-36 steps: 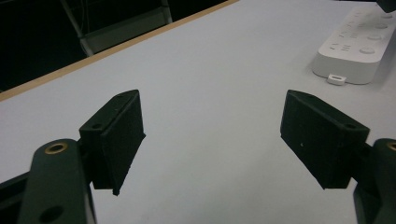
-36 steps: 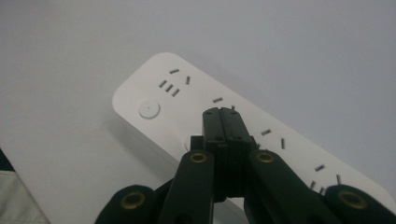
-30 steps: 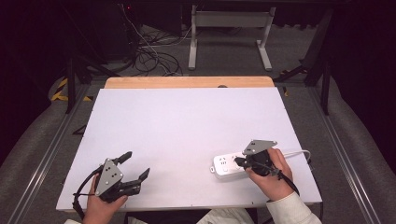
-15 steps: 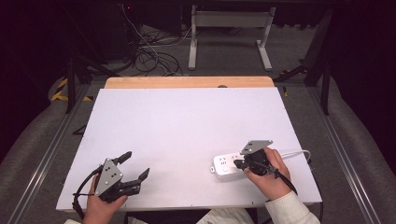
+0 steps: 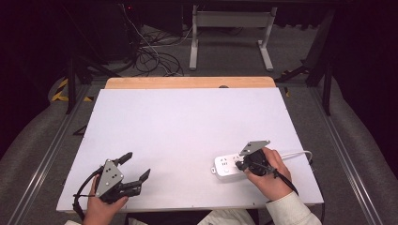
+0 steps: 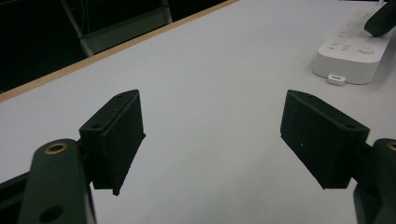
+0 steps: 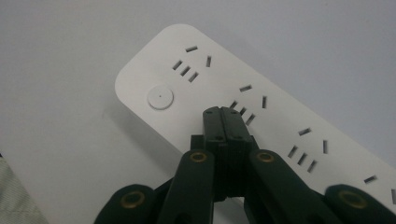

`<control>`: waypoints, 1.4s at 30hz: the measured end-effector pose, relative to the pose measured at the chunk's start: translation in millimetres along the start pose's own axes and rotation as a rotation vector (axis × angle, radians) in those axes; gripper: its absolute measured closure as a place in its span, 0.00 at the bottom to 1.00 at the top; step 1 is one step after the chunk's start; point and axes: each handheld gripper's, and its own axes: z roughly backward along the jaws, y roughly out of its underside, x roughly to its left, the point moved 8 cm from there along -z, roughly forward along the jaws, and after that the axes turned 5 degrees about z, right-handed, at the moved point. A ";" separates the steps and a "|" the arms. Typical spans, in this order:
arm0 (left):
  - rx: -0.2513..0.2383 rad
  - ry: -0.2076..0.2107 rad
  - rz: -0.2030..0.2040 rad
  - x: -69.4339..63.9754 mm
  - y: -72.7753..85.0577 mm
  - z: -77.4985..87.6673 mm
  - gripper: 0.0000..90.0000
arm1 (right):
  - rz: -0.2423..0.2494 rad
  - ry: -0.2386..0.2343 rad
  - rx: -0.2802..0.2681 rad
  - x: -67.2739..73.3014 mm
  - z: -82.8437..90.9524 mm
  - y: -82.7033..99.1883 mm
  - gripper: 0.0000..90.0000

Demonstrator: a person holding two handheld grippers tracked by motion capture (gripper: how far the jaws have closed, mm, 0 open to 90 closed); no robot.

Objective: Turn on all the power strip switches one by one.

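Note:
A white power strip (image 5: 226, 164) lies near the table's front right, its white cable (image 5: 295, 153) running off to the right. My right gripper (image 5: 240, 165) is shut, with its jaws pressed together and nothing between them, tips just over the strip's top face (image 7: 261, 112), short of the round button (image 7: 160, 98). Whether the tips touch the strip I cannot tell. My left gripper (image 5: 137, 166) rests open at the front left, jaws wide apart over bare table. From the left gripper view the power strip (image 6: 352, 51) lies far off at the upper right.
The white table top (image 5: 187, 126) has a wooden strip along its far edge (image 5: 187, 83). Beyond it stand a metal frame and loose cables on the floor (image 5: 155, 56). A small white tab (image 6: 336, 79) sticks out at the strip's near end.
My right gripper has shifted slightly left and toward the person over the power strip. The left gripper has not moved.

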 end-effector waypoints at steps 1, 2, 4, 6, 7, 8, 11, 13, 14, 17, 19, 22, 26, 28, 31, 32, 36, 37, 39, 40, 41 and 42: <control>0.000 -0.002 -0.006 0.6 -0.1 0.2 0.25 | -0.001 -0.002 0.001 -0.1 -0.1 0.2 1.00; 0.000 -0.002 -0.007 0.7 -0.2 0.3 0.25 | -0.002 -0.003 0.002 -0.3 -0.3 0.3 1.00; 0.001 -0.002 -0.007 0.6 -0.1 0.4 0.25 | -0.002 -0.004 0.002 -0.2 -0.5 0.5 1.00; 0.000 -0.002 -0.007 0.6 -0.2 0.3 0.25 | 0.000 -0.002 0.004 0.0 -0.9 0.4 1.00; 0.000 -0.002 -0.007 0.6 -0.2 0.4 0.25 | 0.000 -0.001 0.007 0.2 -1.0 0.6 1.00; 0.000 -0.003 -0.009 0.8 -0.3 0.4 0.25 | 0.004 0.000 0.007 0.3 -1.3 0.6 1.00; -0.001 -0.004 -0.009 0.5 -0.4 0.6 0.25 | 0.004 0.003 0.009 0.5 -1.6 1.1 1.00; -0.001 -0.002 -0.008 0.3 -0.3 0.7 0.25 | 0.000 0.003 0.010 0.6 -1.7 1.1 1.00; -0.002 -0.002 -0.007 0.2 -0.3 0.7 0.25 | 0.000 0.005 0.012 0.9 -1.9 1.1 1.00; -0.001 -0.002 -0.006 0.0 -0.3 0.8 0.25 | 0.006 0.020 0.019 1.7 -2.3 0.9 1.00; -0.002 -0.002 -0.006 -0.2 -0.4 0.8 0.25 | 0.006 0.027 0.019 2.0 -2.7 1.1 1.00; -0.004 -0.003 -0.010 0.0 -0.7 0.9 0.25 | 0.014 0.038 0.028 2.2 -3.7 1.5 1.00; -0.005 0.000 -0.001 -0.8 -0.7 1.4 0.25 | 0.027 0.056 0.030 3.1 -3.5 0.2 1.00; -0.005 0.000 -0.004 -0.5 -0.8 1.7 0.25 | 0.018 0.054 -0.037 2.5 0.1 -2.7 1.00; -0.004 -0.001 0.003 0.2 -0.7 0.7 0.25 | 0.008 0.053 -0.177 5.5 20.6 -16.7 1.00; -0.003 -0.002 0.002 0.4 -0.7 0.3 0.25 | 0.020 0.078 -0.191 7.0 25.6 -20.1 1.00; -0.004 -0.003 -0.013 -0.5 -0.9 1.1 0.25 | 0.031 0.087 -0.180 9.9 22.4 -19.2 1.00; -0.005 -0.001 -0.006 -1.3 -0.8 1.2 0.25 | 0.021 0.083 -0.172 8.6 20.7 -17.4 1.00; -0.004 -0.002 -0.004 -1.0 -0.7 1.2 0.25 | 0.016 0.078 -0.175 8.2 20.6 -17.3 1.00; -0.005 -0.001 -0.001 -1.0 -0.7 0.8 0.25 | 0.019 0.078 -0.177 8.2 21.3 -17.8 1.00; -0.003 -0.003 -0.009 -0.2 -0.7 0.8 0.25 | 0.020 0.078 -0.181 8.7 21.8 -18.7 1.00; -0.002 -0.004 -0.009 0.0 -0.7 0.5 0.25 | 0.020 0.076 -0.182 9.1 22.0 -19.2 1.00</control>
